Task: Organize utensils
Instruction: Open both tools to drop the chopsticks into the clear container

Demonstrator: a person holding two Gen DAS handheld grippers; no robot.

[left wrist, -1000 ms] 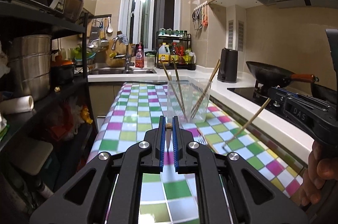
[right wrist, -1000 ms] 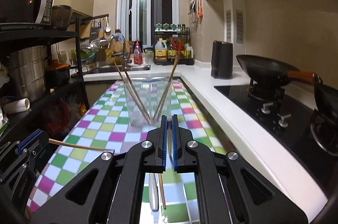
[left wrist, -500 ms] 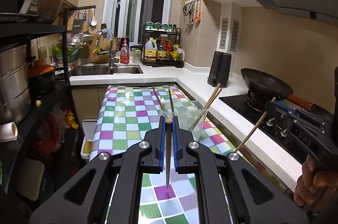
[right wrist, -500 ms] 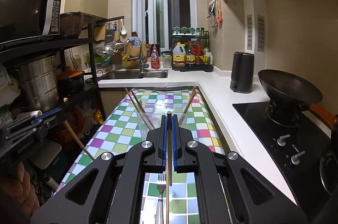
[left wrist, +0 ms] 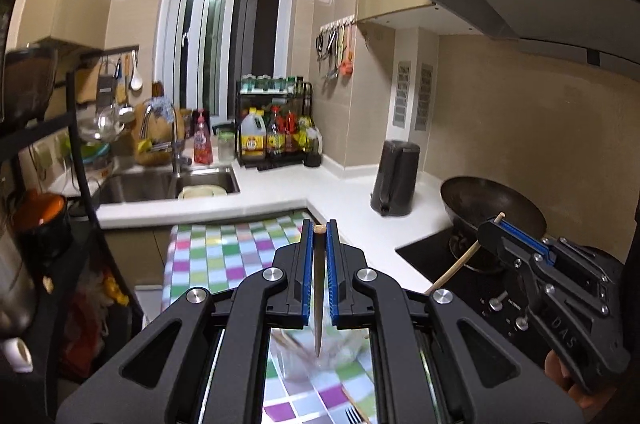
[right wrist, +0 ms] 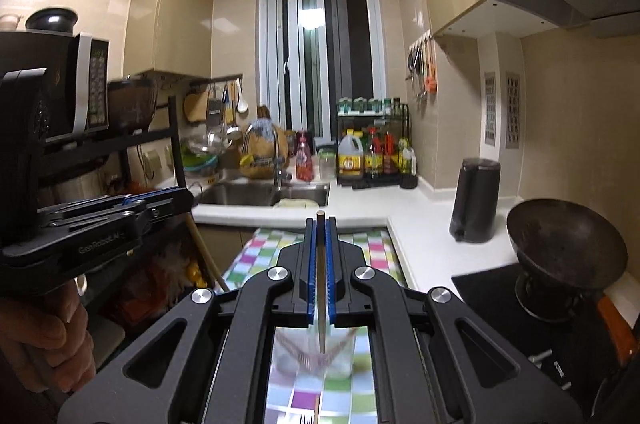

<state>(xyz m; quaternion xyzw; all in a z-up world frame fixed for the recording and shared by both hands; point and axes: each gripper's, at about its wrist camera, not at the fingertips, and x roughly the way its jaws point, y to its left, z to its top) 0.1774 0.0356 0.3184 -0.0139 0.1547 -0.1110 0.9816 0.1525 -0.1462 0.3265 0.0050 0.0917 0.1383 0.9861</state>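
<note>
- Wooden chopstick (left wrist: 319,288) pinched upright in left gripper (left wrist: 319,230); 2nd chopstick (right wrist: 321,284) likewise in right gripper (right wrist: 320,224).
- Glass cup (right wrist: 316,352), chopsticks inside, at 6 o'clock under both tips.
- Step: drop-in; next, lower tips into cup, then release.

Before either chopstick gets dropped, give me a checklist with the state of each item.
1. Left gripper shut on its chopstick: ok.
2. Right gripper shut on its chopstick: ok.
3. Left chopstick tip points down over the glass cup: ok.
4. Right chopstick tip over the cup's open mouth: ok, it sits inside the rim in the right wrist view.
5. Room in the cup among the chopsticks already inside: cannot tell, the view is blurred.
6. Fork on the checkered cloth lies apart from the cup: ok.
</note>
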